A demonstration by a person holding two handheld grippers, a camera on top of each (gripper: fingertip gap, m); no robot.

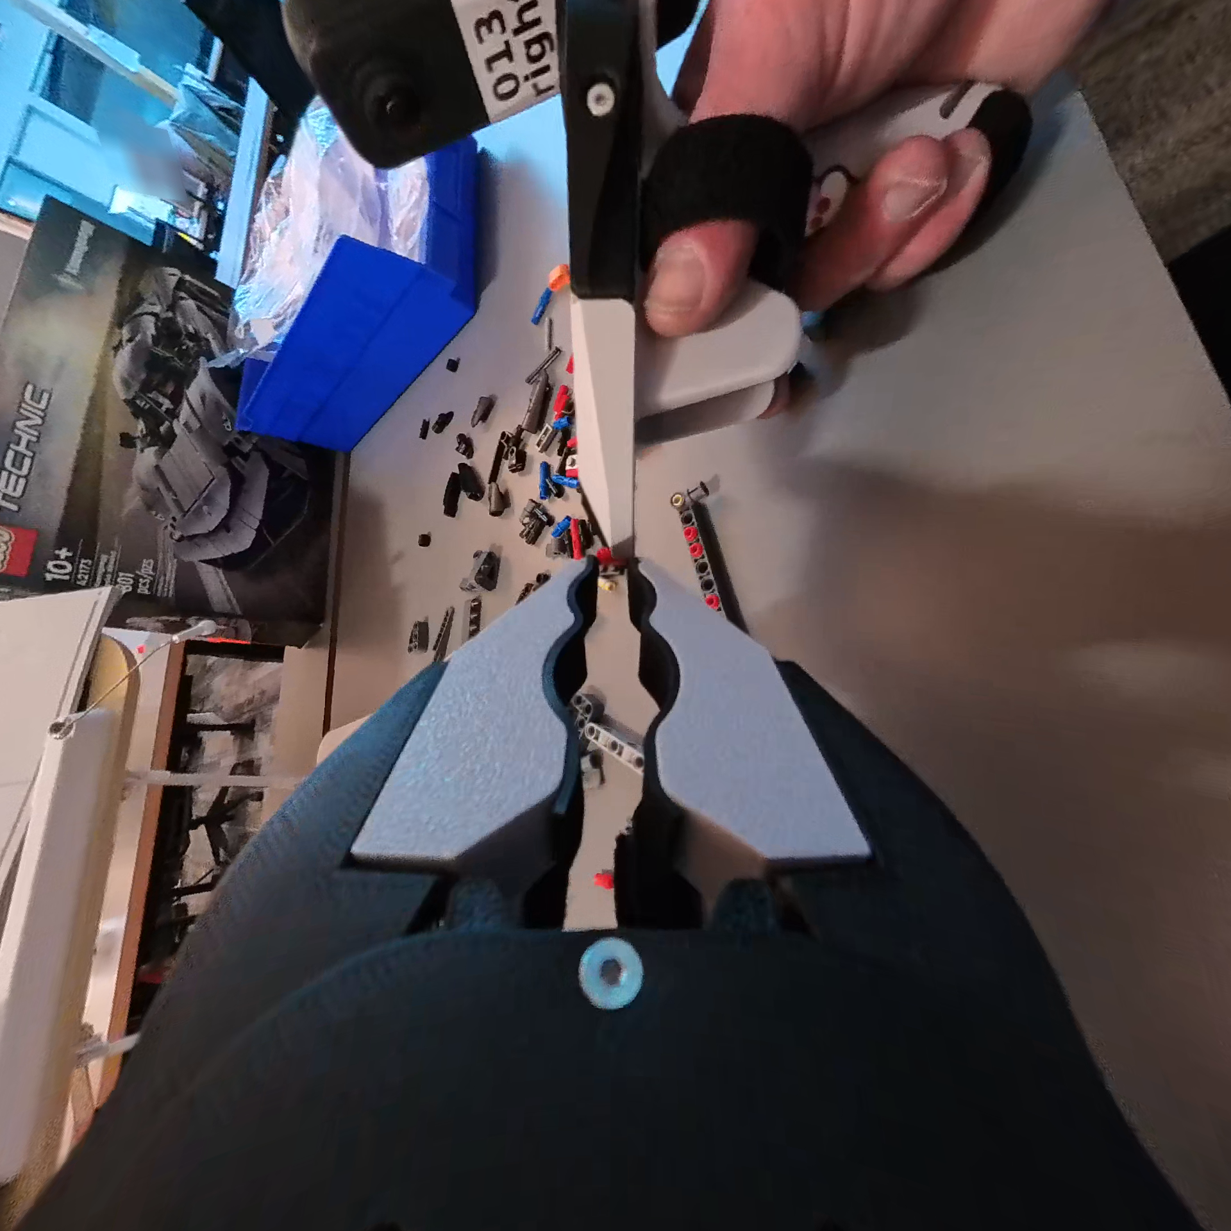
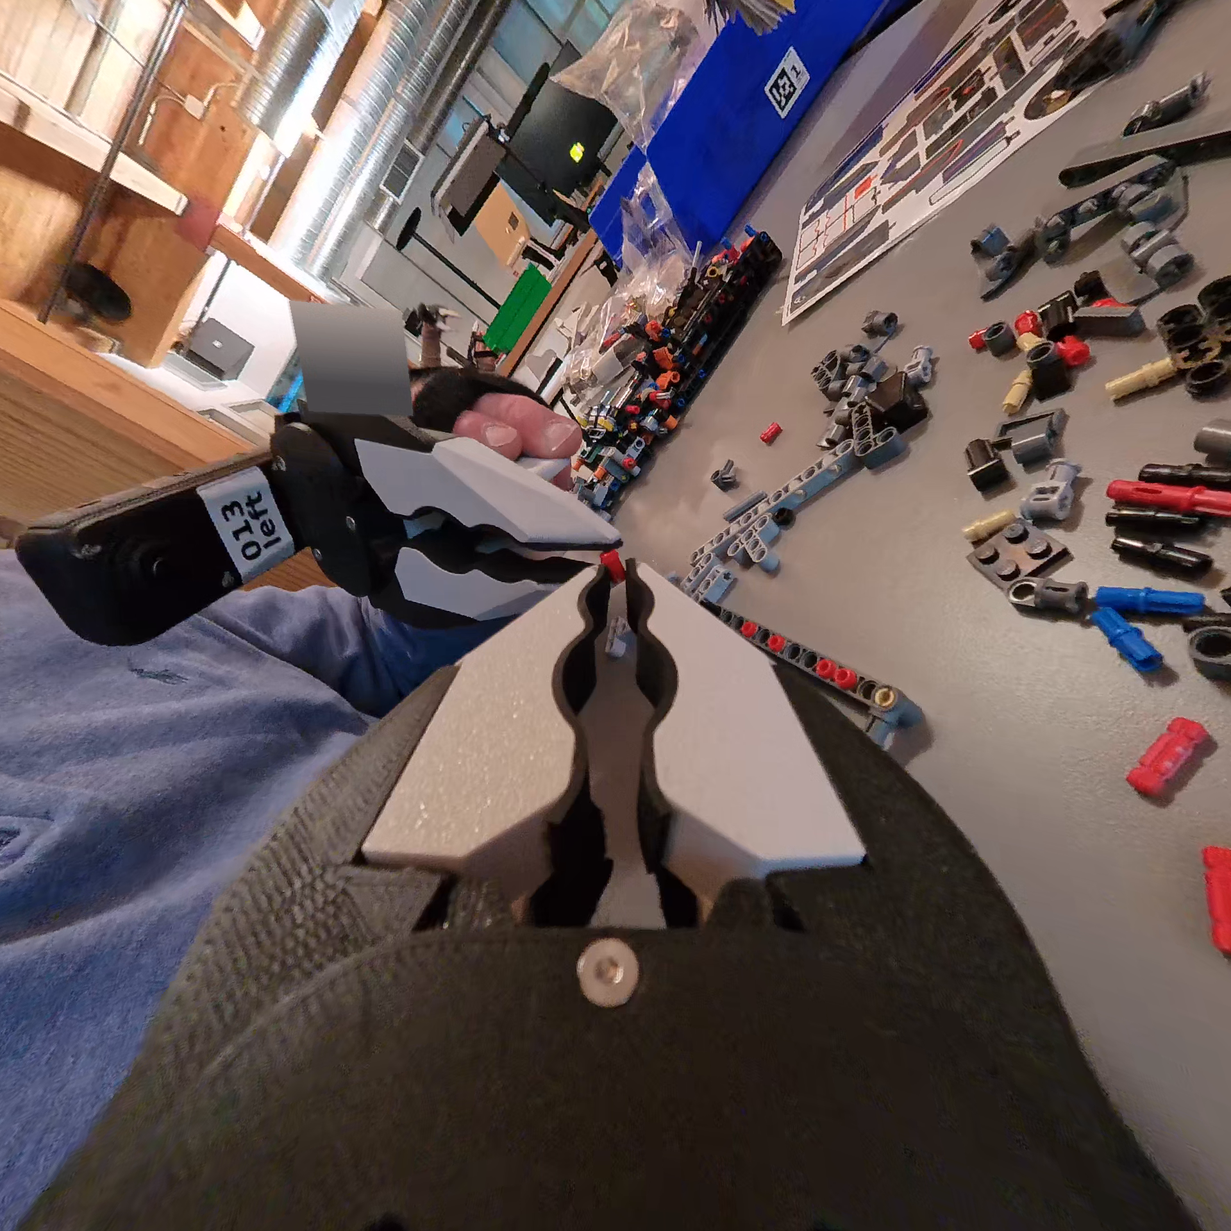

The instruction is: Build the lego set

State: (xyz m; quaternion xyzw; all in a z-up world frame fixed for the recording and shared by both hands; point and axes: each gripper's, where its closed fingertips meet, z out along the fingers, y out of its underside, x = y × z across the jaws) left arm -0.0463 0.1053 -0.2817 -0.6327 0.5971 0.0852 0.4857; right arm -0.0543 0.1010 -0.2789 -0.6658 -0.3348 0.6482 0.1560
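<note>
My left gripper point(image 1: 614, 566) and my right gripper point(image 2: 616, 571) meet tip to tip above the grey table point(image 1: 932, 599). A small red pin point(image 1: 609, 556) sits between the left fingertips. The right gripper point(image 1: 619, 533) comes down onto it from above. In the right wrist view the red pin point(image 2: 611, 561) sits between the right fingertips, and the left gripper point(image 2: 603, 549) reaches it from the left. Both pairs of jaws are nearly closed on the pin. A long black beam with red pins point(image 2: 799, 651) lies just beyond; it also shows in the left wrist view point(image 1: 699, 553).
A grey beam assembly point(image 2: 766, 513) and loose black, red and blue parts point(image 2: 1132, 533) lie scattered on the table. Blue bins point(image 1: 360, 346) with plastic bags, the set's box point(image 1: 153, 426) and a sticker sheet point(image 2: 932, 146) are farther off. A blue sleeve point(image 2: 133, 733) is at left. Less than 4 cm separates the two grippers' tips.
</note>
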